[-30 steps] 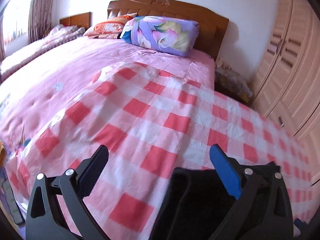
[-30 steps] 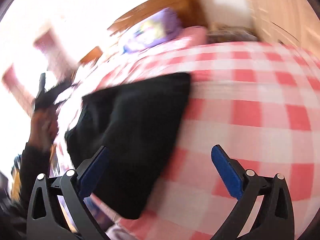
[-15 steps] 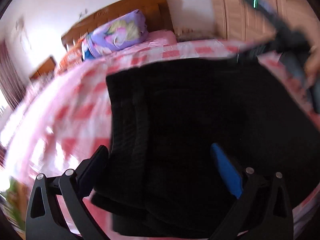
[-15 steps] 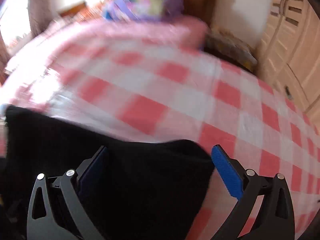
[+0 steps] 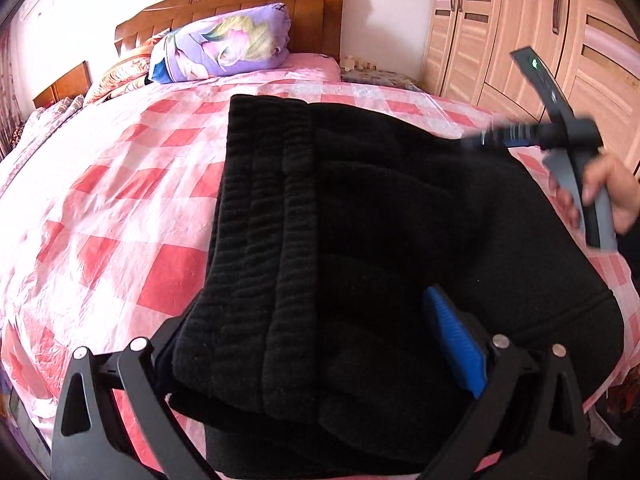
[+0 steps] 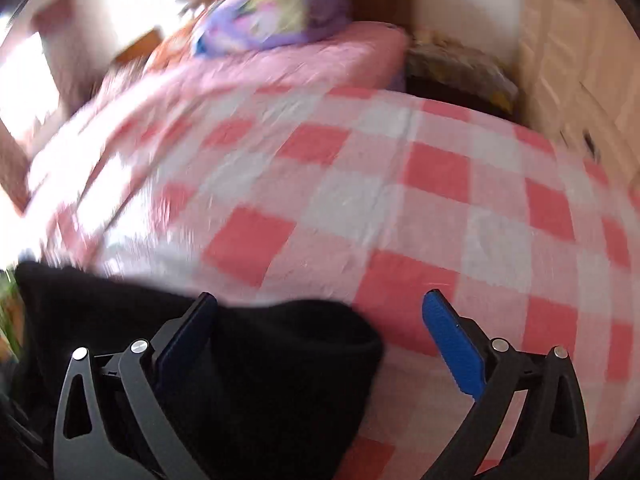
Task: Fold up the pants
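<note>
Black pants lie folded in a thick stack on the red-and-white checked sheet, with the ribbed waistband on the left of the stack. My left gripper is open low over the stack's near end. The cloth covers its left finger, and the blue right pad rests on top. In the blurred right wrist view, my right gripper is open. A corner of the pants lies between its fingers at the lower left. A hand holds that gripper at the stack's far right edge.
A purple floral pillow and a wooden headboard are at the far end of the bed. A wooden wardrobe stands to the right. The bed's near edge drops off at the lower left.
The left wrist view swung from bare sheet onto the pants stack and then came closer over its near end. The right gripper is moving, and its view is blurred.
</note>
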A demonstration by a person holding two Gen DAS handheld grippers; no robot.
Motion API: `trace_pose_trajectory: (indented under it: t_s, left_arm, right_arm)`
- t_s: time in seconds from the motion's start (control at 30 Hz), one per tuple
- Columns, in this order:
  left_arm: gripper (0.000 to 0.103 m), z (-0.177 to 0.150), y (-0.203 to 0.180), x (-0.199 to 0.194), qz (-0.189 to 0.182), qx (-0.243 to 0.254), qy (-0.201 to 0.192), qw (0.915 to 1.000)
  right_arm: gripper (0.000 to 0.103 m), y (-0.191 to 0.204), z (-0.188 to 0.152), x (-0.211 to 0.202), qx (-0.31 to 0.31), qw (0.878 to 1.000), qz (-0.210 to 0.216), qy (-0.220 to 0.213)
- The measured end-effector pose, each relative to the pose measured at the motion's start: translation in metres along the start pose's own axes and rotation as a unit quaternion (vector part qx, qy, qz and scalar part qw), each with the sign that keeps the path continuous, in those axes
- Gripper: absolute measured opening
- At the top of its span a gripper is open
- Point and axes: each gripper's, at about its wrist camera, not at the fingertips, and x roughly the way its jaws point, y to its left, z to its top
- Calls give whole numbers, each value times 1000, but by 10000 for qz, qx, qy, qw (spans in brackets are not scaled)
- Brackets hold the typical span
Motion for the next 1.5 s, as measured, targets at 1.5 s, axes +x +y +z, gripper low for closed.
trace_pose_trajectory:
  t_s: [1.5]
  left_arm:
    - [102,-14,56,-82,-233,-909,-446,9946]
  right_arm:
    - [99,67,-214,-152,-738,9846,1357,-818]
